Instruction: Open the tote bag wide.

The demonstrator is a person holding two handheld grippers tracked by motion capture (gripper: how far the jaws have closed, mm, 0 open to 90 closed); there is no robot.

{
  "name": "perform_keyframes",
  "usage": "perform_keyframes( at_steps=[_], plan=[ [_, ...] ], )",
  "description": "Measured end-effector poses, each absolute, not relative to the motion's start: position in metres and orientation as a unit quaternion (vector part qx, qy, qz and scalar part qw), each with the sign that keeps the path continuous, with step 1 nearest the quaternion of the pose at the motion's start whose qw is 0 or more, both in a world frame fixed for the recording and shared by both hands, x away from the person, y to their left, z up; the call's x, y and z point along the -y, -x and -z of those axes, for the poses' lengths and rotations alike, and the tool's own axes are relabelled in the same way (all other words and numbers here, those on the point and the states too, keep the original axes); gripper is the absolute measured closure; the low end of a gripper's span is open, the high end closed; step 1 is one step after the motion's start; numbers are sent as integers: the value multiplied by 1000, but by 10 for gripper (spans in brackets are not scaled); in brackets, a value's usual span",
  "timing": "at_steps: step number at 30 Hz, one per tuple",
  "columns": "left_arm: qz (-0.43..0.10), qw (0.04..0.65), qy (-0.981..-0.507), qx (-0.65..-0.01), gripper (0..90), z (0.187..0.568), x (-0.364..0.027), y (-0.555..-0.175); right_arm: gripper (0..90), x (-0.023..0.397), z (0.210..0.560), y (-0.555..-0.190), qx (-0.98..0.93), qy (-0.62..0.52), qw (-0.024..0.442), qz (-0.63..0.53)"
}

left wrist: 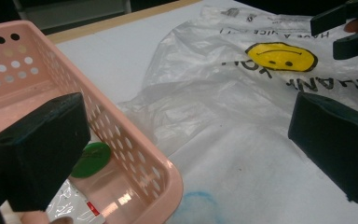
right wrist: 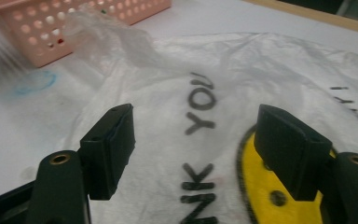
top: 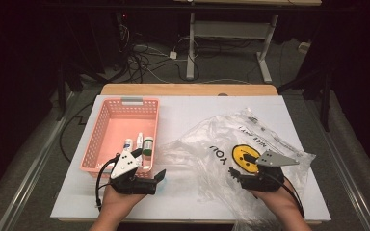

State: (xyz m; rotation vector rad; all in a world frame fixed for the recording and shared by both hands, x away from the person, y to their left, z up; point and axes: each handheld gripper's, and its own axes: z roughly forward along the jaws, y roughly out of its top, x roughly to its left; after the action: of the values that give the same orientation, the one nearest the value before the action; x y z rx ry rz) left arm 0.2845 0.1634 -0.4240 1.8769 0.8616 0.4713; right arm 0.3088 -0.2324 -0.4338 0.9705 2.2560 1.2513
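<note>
Clear plastic bag (top: 231, 144) lies flat and empty on the table (top: 183, 115) beside our pink basket (top: 107, 139), three bottles (top: 138, 145) waiting inside, as our left gripper (top: 160, 176) and right gripper (top: 232, 171) hover spread, holding nothing; we judge bagging unstarted.

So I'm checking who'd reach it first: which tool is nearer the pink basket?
Left. The left tool sits just off the pink basket, by its near right corner. The right tool hovers over the plastic bag, well to the basket's right.
</note>
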Motion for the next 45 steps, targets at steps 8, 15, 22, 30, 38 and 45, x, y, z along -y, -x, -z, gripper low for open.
perform_keyframes(
  at_steps=[8, 15, 22, 30, 38, 45],
  plan=[
    [-188, 487, -777, -353, 0, 423, -160, -285, 305, 213, 443, -299, -818, -325, 162, -446],
    [-191, 484, -776, -358, 0, 427, -164, -284, 343, 195, 458, -291, -844, -306, 129, -421],
    [-191, 488, -771, -362, 0, 427, -166, -286, 350, 177, 470, -288, -872, -273, 118, -389],
    [-190, 488, -771, -362, 0, 428, -166, -286, 445, 174, 481, -290, -885, -266, 120, -363],
    [-189, 488, -772, -361, 0, 429, -165, -287, 622, 180, 480, -292, -879, -273, 131, -368],
    [-189, 487, -772, -361, 0, 429, -165, -287, 814, 186, 480, -297, -872, -293, 125, -372]
  ],
)
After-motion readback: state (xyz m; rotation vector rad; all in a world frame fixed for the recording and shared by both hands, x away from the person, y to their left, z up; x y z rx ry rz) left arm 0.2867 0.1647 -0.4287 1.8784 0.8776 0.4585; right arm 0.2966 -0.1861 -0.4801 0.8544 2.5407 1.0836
